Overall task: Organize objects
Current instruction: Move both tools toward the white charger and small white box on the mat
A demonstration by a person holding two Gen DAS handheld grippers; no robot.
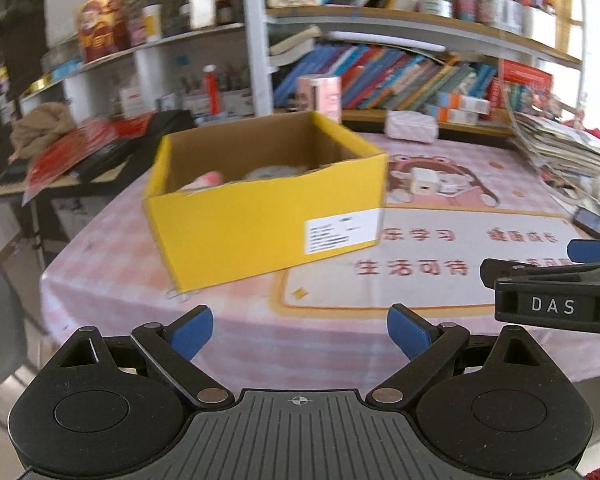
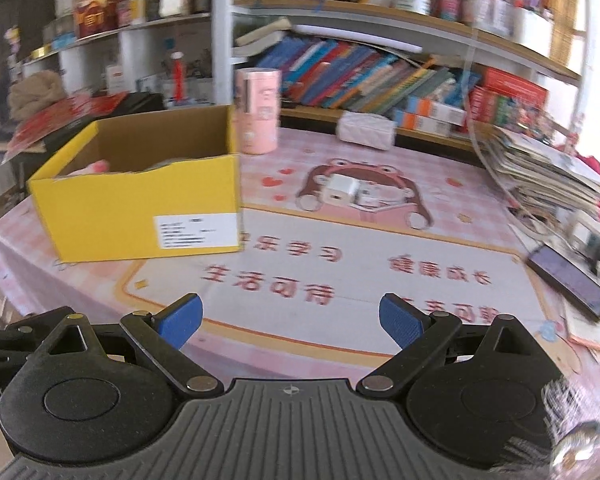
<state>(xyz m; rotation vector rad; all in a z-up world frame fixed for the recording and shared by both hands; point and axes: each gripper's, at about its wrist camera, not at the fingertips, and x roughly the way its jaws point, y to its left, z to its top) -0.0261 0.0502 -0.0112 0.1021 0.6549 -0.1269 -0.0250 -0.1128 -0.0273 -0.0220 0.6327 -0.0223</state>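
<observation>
Yellow cardboard box (image 1: 260,208) sits open on the left part of the counter (image 2: 360,272), with a pink-and-white item (image 1: 208,180) and something pale already lying inside; blur keeps me from naming either. What I judge is left to gather is the small white charger-like block (image 2: 342,192) resting out on the printed cartoon, well apart from the box. A pink cylinder (image 2: 258,110) stands just behind the box's far right corner.

Both pairs of my fingers are spread wide with nothing between them: left gripper (image 1: 300,334), right gripper (image 2: 290,322). They hang above the near edge of the counter, side by side and close to each other.

The risks as I see them: my two grippers are close enough to knock together if both reach inward at once. The white block is small and low, so wide fingers coming down at a slant could shove it across the slick cloth instead of pinching it. A dark phone (image 2: 568,280) lies near the right edge; a careless sweep could push it off. The leaning paper stack (image 2: 548,176) could slide.
</observation>
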